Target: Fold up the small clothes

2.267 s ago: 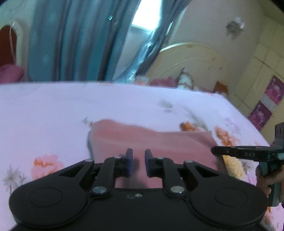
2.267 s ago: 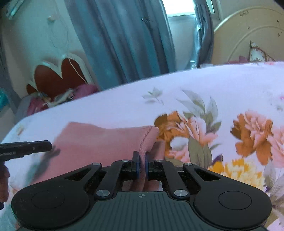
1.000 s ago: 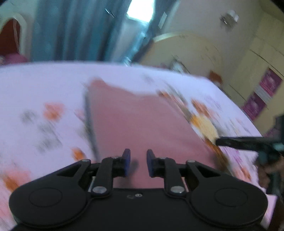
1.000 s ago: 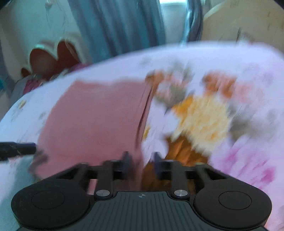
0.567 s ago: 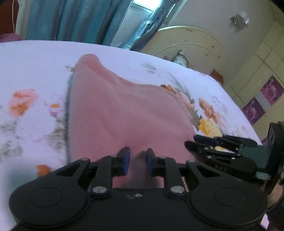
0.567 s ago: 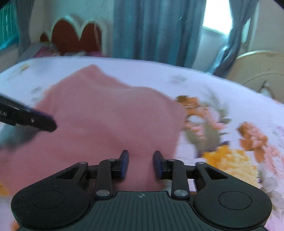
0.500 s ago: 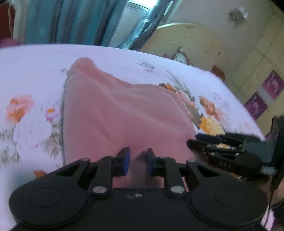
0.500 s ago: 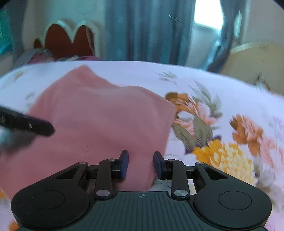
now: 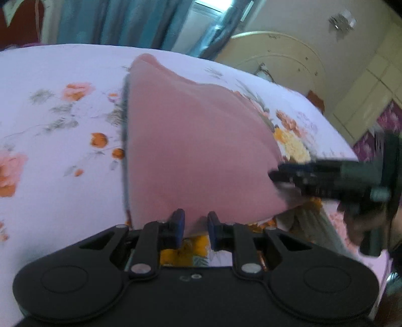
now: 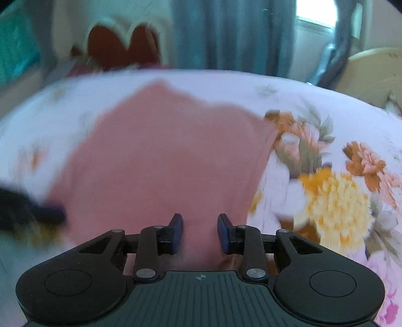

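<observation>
A pink cloth (image 9: 196, 151) lies flat on the floral bedsheet (image 9: 50, 125); the right wrist view shows the same pink cloth (image 10: 163, 156). My left gripper (image 9: 195, 226) hovers at the cloth's near edge. Its jaws stand a little apart, with only the hem and sheet showing in the gap. My right gripper (image 10: 199, 227) is open over the near right part of the cloth, with fabric lying under the gap and not pinched. The right gripper (image 9: 301, 176) also shows in the left wrist view, tips at the cloth's right edge. The left gripper (image 10: 32, 211) is a dark blur at the cloth's left side.
Blue curtains (image 9: 125, 22) and a cream headboard (image 9: 276, 57) stand beyond the bed. A red scalloped chair back (image 10: 120, 50) is behind the far left side. A cream wardrobe (image 9: 364, 95) lines the right wall. The bed's edge falls away at the lower right.
The right gripper, at first shut on the cloth's edge, has let go and stands open. Both grippers have drawn back and sunk to the cloth's near edge. The cloth now lies spread out.
</observation>
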The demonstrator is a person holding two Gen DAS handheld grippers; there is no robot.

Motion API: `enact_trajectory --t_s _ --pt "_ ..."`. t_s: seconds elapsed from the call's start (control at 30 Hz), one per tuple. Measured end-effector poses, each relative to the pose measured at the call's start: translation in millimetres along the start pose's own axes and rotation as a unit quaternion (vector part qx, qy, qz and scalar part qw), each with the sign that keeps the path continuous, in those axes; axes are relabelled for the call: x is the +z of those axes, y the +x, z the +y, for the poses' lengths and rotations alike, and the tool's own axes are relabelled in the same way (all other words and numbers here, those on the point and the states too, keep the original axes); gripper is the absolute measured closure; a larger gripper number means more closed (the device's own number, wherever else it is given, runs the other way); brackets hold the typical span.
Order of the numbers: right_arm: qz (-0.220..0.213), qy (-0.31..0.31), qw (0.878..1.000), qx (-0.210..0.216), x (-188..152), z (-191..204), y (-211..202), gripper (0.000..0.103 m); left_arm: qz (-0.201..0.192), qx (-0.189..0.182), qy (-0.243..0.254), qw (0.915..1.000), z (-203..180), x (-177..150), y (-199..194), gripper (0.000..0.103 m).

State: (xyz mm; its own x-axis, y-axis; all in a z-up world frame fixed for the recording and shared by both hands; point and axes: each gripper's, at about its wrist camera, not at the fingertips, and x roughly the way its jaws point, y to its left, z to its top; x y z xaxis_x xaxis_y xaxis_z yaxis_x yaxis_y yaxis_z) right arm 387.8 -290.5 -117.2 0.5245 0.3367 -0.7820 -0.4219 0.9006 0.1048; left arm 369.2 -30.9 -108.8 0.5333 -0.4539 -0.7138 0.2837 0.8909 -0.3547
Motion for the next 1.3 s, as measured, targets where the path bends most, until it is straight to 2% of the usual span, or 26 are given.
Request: enact_trajectory --t_s 0.03,0.07,0.13,0.2,0.23,0.27,0.33,0.37,0.4,0.43,0.47,0.57,0.63,0.7,0.73,0.83,1.0,1.03,1.1,1.2,1.3 --pt "0.001 0.007 1.000 -0.004 4.1 -1.5 -4.1 0.073 -0.014 0.003 -0.003 0.9999 2.1 4.4 -8.0 0.081" --pt "-0.010 0.019 1.000 -0.015 10.6 -4.6 -10.6 0.073 -0.030 0.010 -0.004 0.9995 5.5 11.3 -14.6 0.072" --pt "-0.039 0.047 0.998 -0.021 22.2 -16.5 -19.4 0.072 -0.052 0.038 -0.005 0.9979 13.5 27.5 -16.2 0.062" --pt "-0.041 0.107 0.993 -0.009 31.7 -38.9 -14.8 0.033 -0.079 0.074 -0.022 0.9938 24.4 43.5 -15.2 0.006" --pt "-0.042 0.141 0.989 0.007 33.8 -53.2 -10.3 0.020 -0.090 0.082 -0.032 0.9921 30.4 51.1 -12.9 0.004" --pt "-0.040 0.168 0.985 0.020 35.6 -65.6 -5.7 0.020 -0.086 0.076 -0.043 0.9925 35.5 61.1 -5.9 0.007" --pt "-0.026 0.217 0.974 0.058 37.1 -89.1 6.7 0.021 -0.061 0.041 -0.070 0.9948 46.3 76.7 8.0 0.017" --pt "-0.019 0.240 0.967 0.079 35.9 -100.0 10.8 0.029 -0.050 0.022 -0.083 0.9951 51.0 82.9 16.7 0.023" --pt "-0.012 0.258 0.961 0.093 33.1 -105.9 14.9 0.033 -0.038 0.013 -0.088 0.9953 53.7 86.7 24.7 0.025" --pt "-0.002 0.276 0.955 0.106 31.6 -114.7 20.9 0.038 -0.021 0.006 -0.090 0.9957 55.8 90.0 34.8 0.026" --pt "0.009 0.289 0.950 0.119 30.5 -122.3 26.9 0.039 -0.004 0.013 -0.091 0.9957 57.8 92.4 44.9 0.032" --pt "0.045 0.313 0.935 0.163 29.8 -139.3 43.0 0.039 0.019 0.014 -0.091 0.9956 61.1 89.0 61.7 0.031" --pt "0.059 0.309 0.933 0.177 33.8 -143.0 49.7 0.039 0.023 0.009 -0.094 0.9952 63.0 89.1 66.0 0.035" --pt "0.071 0.305 0.930 0.191 41.0 -144.9 56.6 0.039 0.030 0.001 -0.090 0.9955 61.5 91.8 71.2 0.045" --pt "0.076 0.304 0.929 0.199 43.4 -144.7 60.4 0.040 0.035 -0.001 -0.091 0.9952 60.8 93.0 73.7 0.045" --pt "0.085 0.304 0.925 0.212 48.1 -141.1 69.2 0.053 0.042 -0.001 -0.091 0.9949 57.2 97.9 80.6 0.045" --pt "0.078 0.315 0.917 0.232 44.9 -137.0 71.5 0.056 0.045 0.007 -0.089 0.9949 51.1 101.1 81.1 0.050" --pt "0.076 0.311 0.918 0.234 44.3 -137.1 70.5 0.056 0.045 0.009 -0.088 0.9950 49.6 101.1 80.4 0.052" --pt "0.075 0.295 0.925 0.227 42.8 -136.8 68.1 0.064 0.047 0.017 -0.082 0.9954 44.8 103.7 80.6 0.055" --pt "0.070 0.303 0.924 0.225 42.2 -137.2 70.2 0.071 0.047 0.040 -0.059 0.9963 33.7 106.8 83.7 0.056" --pt "0.054 0.276 0.937 0.205 46.8 -124.9 68.2 0.075 0.042 0.065 -0.029 0.9966 20.5 107.2 86.0 0.058"
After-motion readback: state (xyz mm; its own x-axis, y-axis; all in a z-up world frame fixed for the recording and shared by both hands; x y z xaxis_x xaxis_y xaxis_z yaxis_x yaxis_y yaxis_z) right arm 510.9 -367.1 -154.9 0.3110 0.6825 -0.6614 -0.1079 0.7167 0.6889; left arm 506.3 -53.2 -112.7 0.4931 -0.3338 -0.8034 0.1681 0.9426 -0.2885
